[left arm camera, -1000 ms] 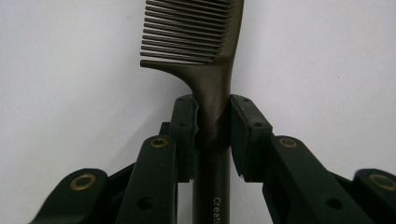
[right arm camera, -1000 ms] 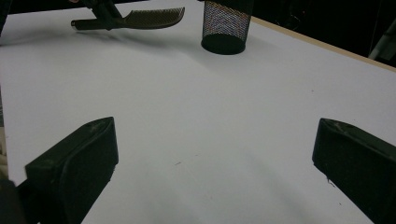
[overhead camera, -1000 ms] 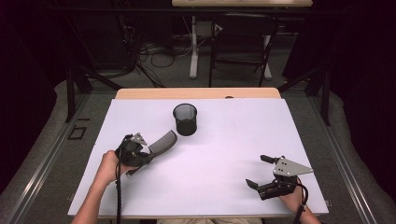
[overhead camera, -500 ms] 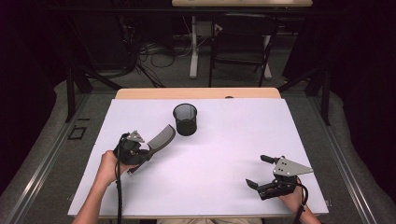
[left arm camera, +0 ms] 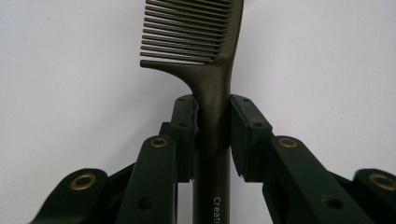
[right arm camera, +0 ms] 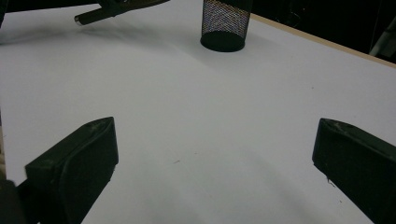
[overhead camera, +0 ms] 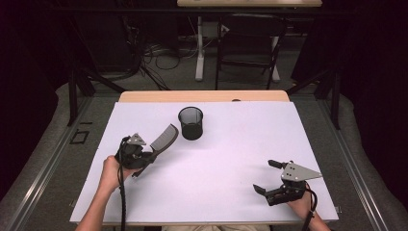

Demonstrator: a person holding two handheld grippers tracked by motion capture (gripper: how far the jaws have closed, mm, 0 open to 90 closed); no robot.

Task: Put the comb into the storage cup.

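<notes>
A dark comb (overhead camera: pixel 163 138) is held up off the white table (overhead camera: pixel 231 144), its toothed end pointing toward a black mesh cup (overhead camera: pixel 191 123) and stopping just left of it. My left gripper (overhead camera: pixel 144 155) is shut on the comb's handle; in the left gripper view both pads clamp the handle (left arm camera: pixel 212 121) with the teeth above them. The cup stands upright at the back middle of the table, also seen in the right gripper view as a mesh cup (right arm camera: pixel 225 25). My right gripper (overhead camera: pixel 267 176) rests at the front right, jaws wide open, nothing between them.
The table's wooden back edge (overhead camera: pixel 202 96) runs behind the cup. Beyond it on the floor are cables, a white desk leg and a chair frame (overhead camera: pixel 248 53). White surface lies between the two grippers.
The comb's tip has swung slightly up and toward the cup. Both hands stay where they were.
</notes>
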